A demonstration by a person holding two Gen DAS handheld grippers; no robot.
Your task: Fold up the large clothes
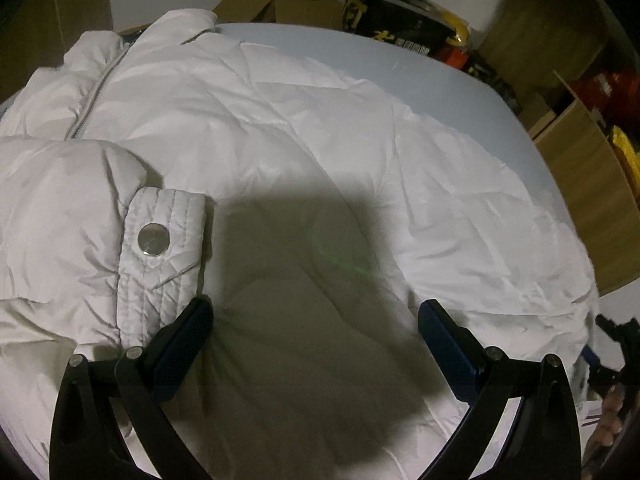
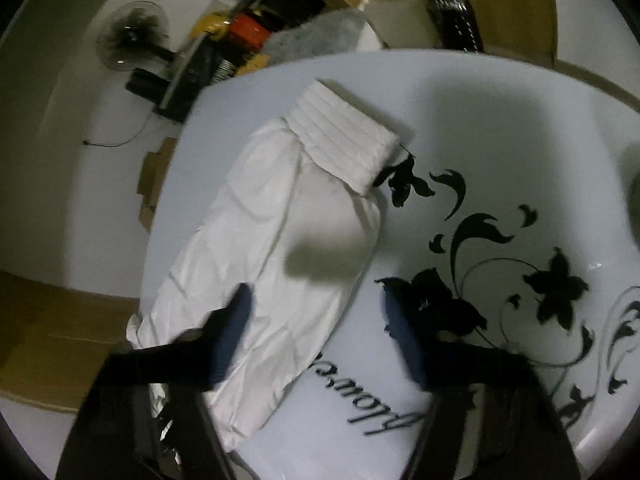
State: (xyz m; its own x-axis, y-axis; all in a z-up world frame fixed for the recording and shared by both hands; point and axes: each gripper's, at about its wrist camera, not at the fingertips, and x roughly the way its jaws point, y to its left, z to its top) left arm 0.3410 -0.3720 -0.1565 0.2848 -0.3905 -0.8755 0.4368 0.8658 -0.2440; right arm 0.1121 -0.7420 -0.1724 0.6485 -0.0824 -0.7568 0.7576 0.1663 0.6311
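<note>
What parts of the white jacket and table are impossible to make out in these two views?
- Left wrist view: the jacket front under the tongs is lost in dark shadow; its left side is cut off by the edge.
- Right wrist view: the sleeve base is hidden behind the blurred tongs; the table print runs off-frame.
</note>
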